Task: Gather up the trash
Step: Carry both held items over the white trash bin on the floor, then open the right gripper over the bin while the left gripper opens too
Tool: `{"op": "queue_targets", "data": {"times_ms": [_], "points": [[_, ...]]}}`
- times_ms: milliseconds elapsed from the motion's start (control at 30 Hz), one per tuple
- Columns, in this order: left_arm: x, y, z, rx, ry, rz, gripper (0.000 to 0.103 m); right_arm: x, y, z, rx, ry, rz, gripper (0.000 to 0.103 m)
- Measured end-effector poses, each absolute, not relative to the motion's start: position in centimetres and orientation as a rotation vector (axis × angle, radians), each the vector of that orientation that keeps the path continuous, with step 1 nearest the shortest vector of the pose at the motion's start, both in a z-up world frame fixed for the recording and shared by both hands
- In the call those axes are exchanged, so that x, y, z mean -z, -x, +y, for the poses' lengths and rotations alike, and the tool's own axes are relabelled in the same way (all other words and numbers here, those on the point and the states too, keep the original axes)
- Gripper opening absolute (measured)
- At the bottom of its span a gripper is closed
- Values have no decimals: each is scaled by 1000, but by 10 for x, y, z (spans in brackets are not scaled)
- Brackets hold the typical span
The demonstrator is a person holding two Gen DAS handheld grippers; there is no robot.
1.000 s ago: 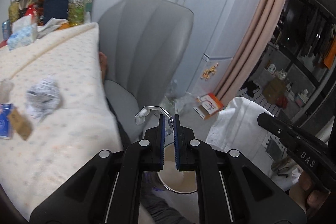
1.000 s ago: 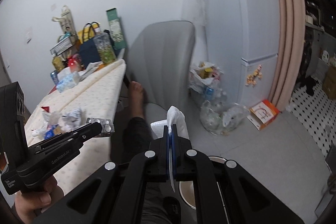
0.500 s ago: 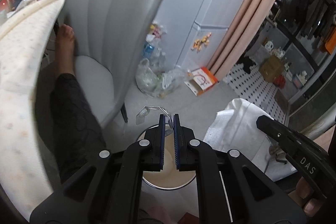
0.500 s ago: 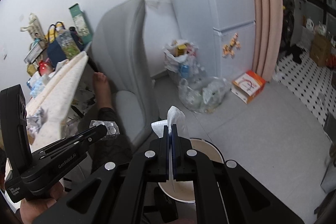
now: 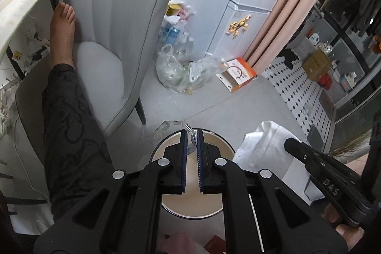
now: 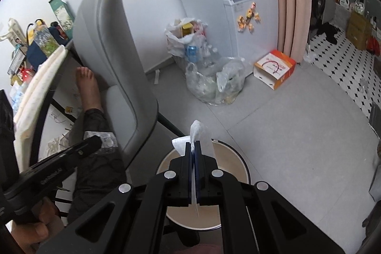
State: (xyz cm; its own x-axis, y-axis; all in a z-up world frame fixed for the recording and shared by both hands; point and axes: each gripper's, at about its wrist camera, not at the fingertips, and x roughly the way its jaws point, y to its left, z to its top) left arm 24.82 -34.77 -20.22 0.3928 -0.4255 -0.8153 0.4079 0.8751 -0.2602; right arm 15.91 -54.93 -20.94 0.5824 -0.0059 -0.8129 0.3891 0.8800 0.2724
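White tissue (image 6: 198,135) is clamped flat between the right gripper (image 6: 193,146) pads, hanging right over the round bin (image 6: 238,154) on the floor. At nine o'clock from it, the left gripper (image 5: 190,135) pinches a clear blister pack (image 5: 166,126) by its edge, jaws nearly closed, above the same bin's rim at twelve o'clock. Neither piece is dropped yet; both need releasing. Beyond, at one o'clock, bagged plastic bottles (image 6: 214,80) sit by the fridge (image 6: 250,4).
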Motion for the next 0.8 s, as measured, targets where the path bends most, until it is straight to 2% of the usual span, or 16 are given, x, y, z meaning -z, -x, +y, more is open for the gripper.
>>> {"op": "queue_targets", "data": {"times_ms": [267, 300, 367, 400, 433, 600, 800], "points": [[229, -258, -346, 524, 9, 1100, 8, 262, -175, -563, 255, -529, 976, 7], [230, -258, -346, 528, 11, 1105, 8, 269, -175, -566, 243, -565, 987, 11], [232, -257, -346, 531, 7, 1111, 8, 278, -173, -570, 248, -594, 1002, 34], [233, -257, -347, 531, -1, 1110, 8, 279, -171, -571, 257, -595, 992, 56], [234, -257, -348, 530, -6, 1113, 8, 280, -168, -571, 261, -588, 985, 59], [245, -253, -359, 551, -14, 1150, 8, 270, -154, -581, 311, -555, 983, 58], [254, -238, -386, 638, -22, 1191, 9, 244, -128, -601, 385, -531, 948, 67]]}}
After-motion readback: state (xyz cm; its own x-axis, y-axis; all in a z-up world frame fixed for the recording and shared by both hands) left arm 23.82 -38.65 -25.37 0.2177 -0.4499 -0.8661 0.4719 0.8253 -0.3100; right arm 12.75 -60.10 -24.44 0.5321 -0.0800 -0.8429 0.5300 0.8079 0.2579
